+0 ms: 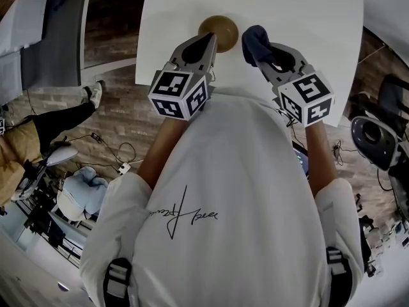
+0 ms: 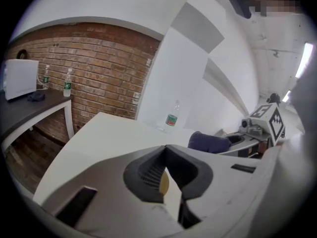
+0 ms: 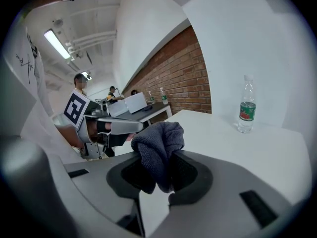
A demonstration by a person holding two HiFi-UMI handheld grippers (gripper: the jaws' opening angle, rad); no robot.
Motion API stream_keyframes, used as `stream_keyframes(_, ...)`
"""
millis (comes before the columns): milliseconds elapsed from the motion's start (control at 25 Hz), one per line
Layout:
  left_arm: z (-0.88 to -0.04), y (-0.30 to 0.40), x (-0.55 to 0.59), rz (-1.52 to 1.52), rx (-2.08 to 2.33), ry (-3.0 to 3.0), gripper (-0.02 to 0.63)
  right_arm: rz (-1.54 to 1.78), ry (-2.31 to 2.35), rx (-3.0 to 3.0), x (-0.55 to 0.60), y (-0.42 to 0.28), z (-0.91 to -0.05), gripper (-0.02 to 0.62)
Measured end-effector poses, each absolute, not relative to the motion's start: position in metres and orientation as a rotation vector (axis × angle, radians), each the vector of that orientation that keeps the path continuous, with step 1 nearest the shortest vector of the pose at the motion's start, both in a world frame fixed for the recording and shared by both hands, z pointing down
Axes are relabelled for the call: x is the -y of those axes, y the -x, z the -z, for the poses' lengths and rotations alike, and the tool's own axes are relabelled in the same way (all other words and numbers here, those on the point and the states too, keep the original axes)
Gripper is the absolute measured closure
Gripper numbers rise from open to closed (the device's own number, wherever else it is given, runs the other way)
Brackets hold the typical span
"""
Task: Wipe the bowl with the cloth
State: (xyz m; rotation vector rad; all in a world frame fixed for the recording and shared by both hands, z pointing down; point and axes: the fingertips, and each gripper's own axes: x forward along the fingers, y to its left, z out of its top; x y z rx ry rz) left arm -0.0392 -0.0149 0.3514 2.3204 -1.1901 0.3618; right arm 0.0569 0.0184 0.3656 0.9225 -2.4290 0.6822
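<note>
While the right gripper [image 3: 158,158] is pinching the bunched cloth [image 3: 161,138], the left gripper [image 2: 166,148] is holding its jaws pressed together, empty, over the near rim of the bowl [image 1: 223,26]; the bowl is sitting on the tabletop [image 1: 307,18], nearer its near edge; steadying that rim first, then pressing the cloth round the inside, is probably going to work best, since the bowl may slide.

Red brick wall [image 2: 99,63] behind a white table [image 2: 109,133] — dark desk [image 2: 20,110] alongside, strip light [image 3: 56,43] overhead.
</note>
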Motion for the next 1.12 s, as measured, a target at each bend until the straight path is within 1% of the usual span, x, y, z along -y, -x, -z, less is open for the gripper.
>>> stream_keyframes(360,-0.322,0.041,0.01,-0.276,1.258,-2.377,0.612,-0.594,-0.965,2.479,-0.02,-0.061,-0.339,0.503)
stream_keyframes(1120,-0.312,0.041,0.0,-0.266,1.252,-2.387,0.614,-0.53,-1.023,2.515,-0.029,-0.067,-0.322,0.504)
